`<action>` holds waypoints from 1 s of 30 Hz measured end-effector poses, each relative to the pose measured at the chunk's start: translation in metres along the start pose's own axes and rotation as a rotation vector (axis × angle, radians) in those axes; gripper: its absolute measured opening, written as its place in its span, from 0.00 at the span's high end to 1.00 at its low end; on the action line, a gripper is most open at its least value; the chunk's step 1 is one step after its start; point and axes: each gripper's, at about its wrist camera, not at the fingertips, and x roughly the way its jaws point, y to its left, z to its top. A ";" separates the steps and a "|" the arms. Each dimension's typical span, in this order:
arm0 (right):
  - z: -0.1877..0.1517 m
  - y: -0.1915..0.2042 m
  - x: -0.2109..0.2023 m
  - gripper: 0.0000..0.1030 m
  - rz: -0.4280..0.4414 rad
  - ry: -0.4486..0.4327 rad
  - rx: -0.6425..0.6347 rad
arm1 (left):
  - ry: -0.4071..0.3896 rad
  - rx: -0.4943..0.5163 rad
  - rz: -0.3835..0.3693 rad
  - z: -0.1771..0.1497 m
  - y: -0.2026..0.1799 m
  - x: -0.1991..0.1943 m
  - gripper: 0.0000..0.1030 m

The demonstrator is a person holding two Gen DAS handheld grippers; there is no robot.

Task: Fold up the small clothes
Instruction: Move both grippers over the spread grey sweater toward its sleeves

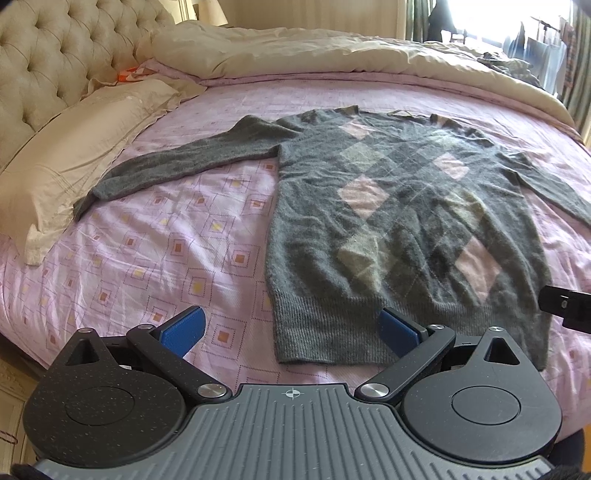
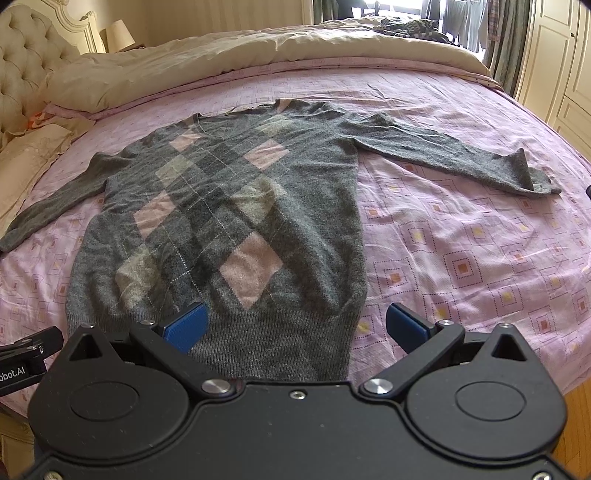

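Observation:
A grey sweater (image 1: 388, 221) with pink and beige diamonds lies flat on the bed, front up, both sleeves spread out. Its ribbed hem (image 1: 332, 332) faces me. My left gripper (image 1: 291, 328) hovers open just above the hem's left corner, its blue pads (image 1: 184, 328) wide apart with nothing between them. In the right wrist view the same sweater (image 2: 221, 221) fills the middle. My right gripper (image 2: 295, 328) is open over the hem's right corner (image 2: 332, 332), holding nothing. The right gripper's edge (image 1: 569, 306) shows at the far right of the left wrist view.
The bed has a pink patterned sheet (image 1: 166, 251). A beige pillow (image 1: 74, 166) and tufted headboard (image 1: 44, 55) lie at the left. A rumpled beige duvet (image 2: 221, 59) lies beyond the sweater. More clothes (image 2: 410, 27) sit at the far edge. Wooden floor (image 2: 576, 424) at right.

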 end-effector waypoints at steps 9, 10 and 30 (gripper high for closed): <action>0.000 0.000 0.007 0.01 0.026 0.035 0.014 | 0.019 -0.004 -0.011 0.000 0.000 0.004 0.02; 0.000 0.000 0.009 0.01 0.034 0.044 0.016 | 0.019 -0.005 -0.010 0.000 0.000 0.005 0.02; 0.031 -0.067 0.047 0.01 0.173 -0.041 0.107 | -0.035 -0.002 -0.090 0.033 -0.011 0.039 0.02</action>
